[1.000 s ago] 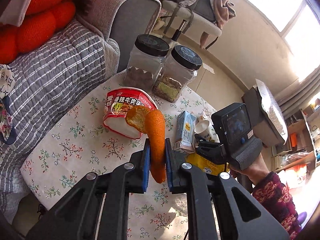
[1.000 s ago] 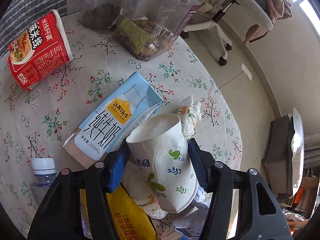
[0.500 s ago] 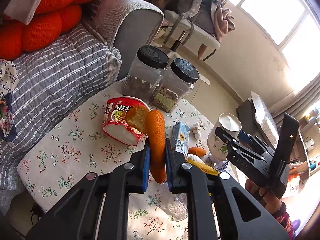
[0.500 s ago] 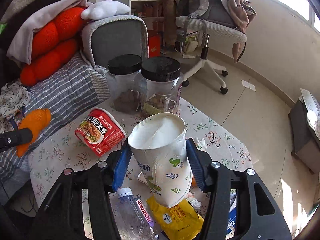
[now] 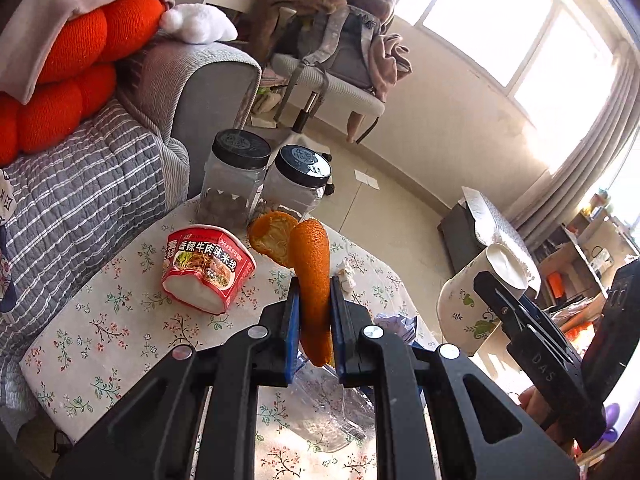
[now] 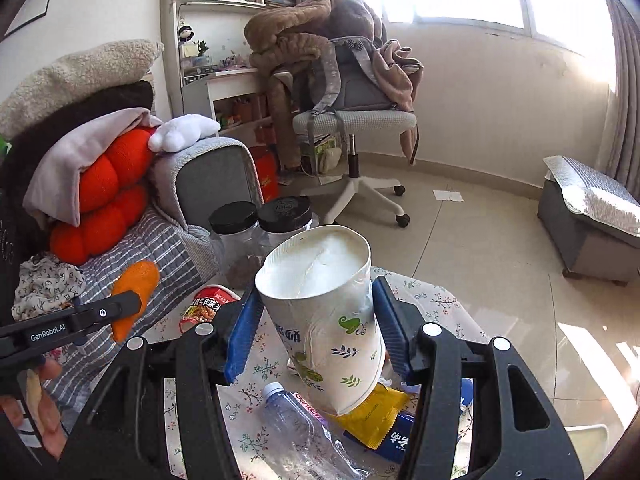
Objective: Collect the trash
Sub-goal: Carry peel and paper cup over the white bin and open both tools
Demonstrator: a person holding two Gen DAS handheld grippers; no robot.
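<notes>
Above table (image 5: pixel 120 332), peel (image 5: pixel 312 280) between left gripper (image 5: pixel 314 336) pads

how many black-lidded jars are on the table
2: one black-lidded jar at the table's far edge by the sofa, the other jar touching its right side. None seem hidden.

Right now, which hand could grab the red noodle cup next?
Neither yet, both are full. The left gripper pinches orange peel; the right gripper squeezes a paper cup. Once emptied, probably the left: the noodle cup lies just ahead of it, to its left.
</notes>
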